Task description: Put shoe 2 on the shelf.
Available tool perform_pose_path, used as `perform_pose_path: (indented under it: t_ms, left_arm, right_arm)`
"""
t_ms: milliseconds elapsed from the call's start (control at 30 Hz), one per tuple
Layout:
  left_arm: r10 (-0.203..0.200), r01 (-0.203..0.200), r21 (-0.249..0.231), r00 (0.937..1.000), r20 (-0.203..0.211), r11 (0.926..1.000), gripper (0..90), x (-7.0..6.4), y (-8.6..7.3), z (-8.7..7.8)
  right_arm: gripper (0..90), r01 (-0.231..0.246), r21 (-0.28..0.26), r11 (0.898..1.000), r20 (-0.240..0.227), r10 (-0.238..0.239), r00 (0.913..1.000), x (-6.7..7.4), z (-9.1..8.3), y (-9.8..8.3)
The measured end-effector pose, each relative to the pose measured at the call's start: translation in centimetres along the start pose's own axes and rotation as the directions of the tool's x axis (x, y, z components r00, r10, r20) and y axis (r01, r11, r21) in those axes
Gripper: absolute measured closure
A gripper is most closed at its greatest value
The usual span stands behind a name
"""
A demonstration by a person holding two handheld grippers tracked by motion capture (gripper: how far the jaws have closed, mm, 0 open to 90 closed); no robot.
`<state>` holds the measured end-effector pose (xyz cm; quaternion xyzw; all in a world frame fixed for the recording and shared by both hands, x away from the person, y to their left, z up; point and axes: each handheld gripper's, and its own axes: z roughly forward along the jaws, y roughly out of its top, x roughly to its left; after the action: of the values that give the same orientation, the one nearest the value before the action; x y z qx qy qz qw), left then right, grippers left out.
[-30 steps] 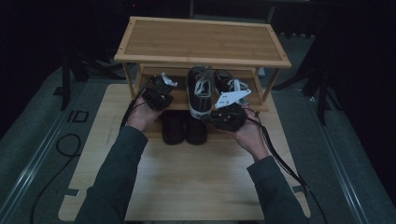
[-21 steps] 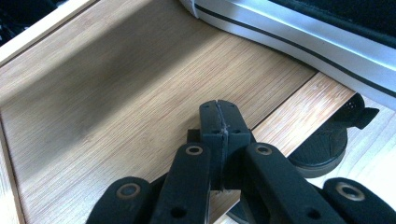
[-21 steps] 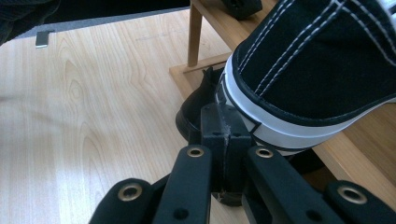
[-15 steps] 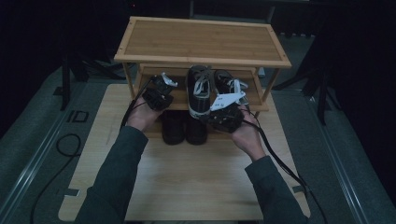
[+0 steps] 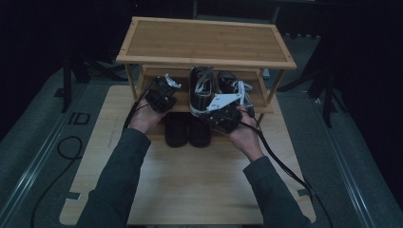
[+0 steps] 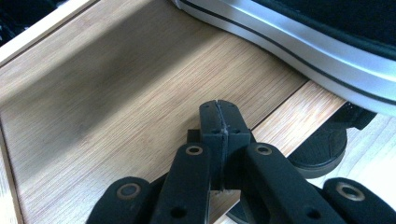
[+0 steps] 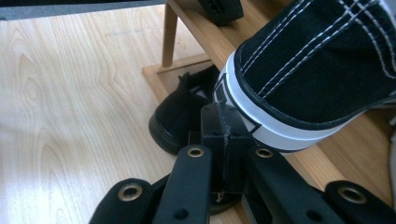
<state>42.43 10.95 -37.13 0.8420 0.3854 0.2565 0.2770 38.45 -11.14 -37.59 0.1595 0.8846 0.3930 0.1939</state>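
Observation:
A wooden shoe rack stands on a light board. Two black canvas sneakers with white soles sit on its middle shelf, the left one with its heel over the front edge and the right one beside it. My left gripper is shut and empty, its tips just above the shelf's front edge, left of the sneaker's sole. My right gripper is shut too, its tips against the white sole band at the sneaker's heel.
A pair of plain black shoes stands on the board under the shelf, below both grippers, and one shoe is in the right gripper view. The rack's top shelf is bare. Cables trail over the board and the grey floor.
My right gripper has edged slightly left along the shelf front, toward the left sneaker's heel. The left gripper and the shoes have not moved.

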Motion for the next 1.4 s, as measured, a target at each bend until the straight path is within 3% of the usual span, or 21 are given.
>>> perform_pose_path:
  t_ms: [300,667,867,933,1133,1400]
  left_arm:
    - [0.004,-0.004,-0.001,1.0,-0.005,1.0,90.0,-0.05,-0.01,0.0]
    - [0.006,-0.006,0.001,1.0,-0.006,1.0,90.0,-0.07,0.02,0.0]
    - [0.007,-0.007,0.0,1.0,-0.006,1.0,90.0,-0.09,0.02,0.01]
    - [0.008,-0.008,0.0,1.0,-0.006,1.0,90.0,-0.08,0.02,0.01]
    - [0.008,-0.008,0.0,0.9999,-0.006,1.0,90.0,-0.08,0.02,0.0]
    - [0.008,-0.008,-0.004,1.0,0.005,1.0,90.0,0.01,-0.05,-0.03]
  right_arm:
    - [90.0,0.019,0.02,1.0,0.01,-0.019,0.9998,-0.02,0.28,0.38]
    - [90.0,0.0,0.013,1.0,0.003,0.0,1.0,-0.44,0.54,0.31]
    - [90.0,-0.02,0.013,1.0,0.016,0.02,0.9997,-0.66,0.6,0.23]
    - [90.0,-0.031,0.02,0.999,0.044,0.03,0.9986,-0.68,0.66,0.24]
    - [90.0,-0.037,0.025,0.999,0.051,0.035,0.9981,-0.64,0.81,0.32]
    - [90.0,-0.014,0.057,0.998,0.039,0.012,0.9992,-0.56,0.37,-0.06]
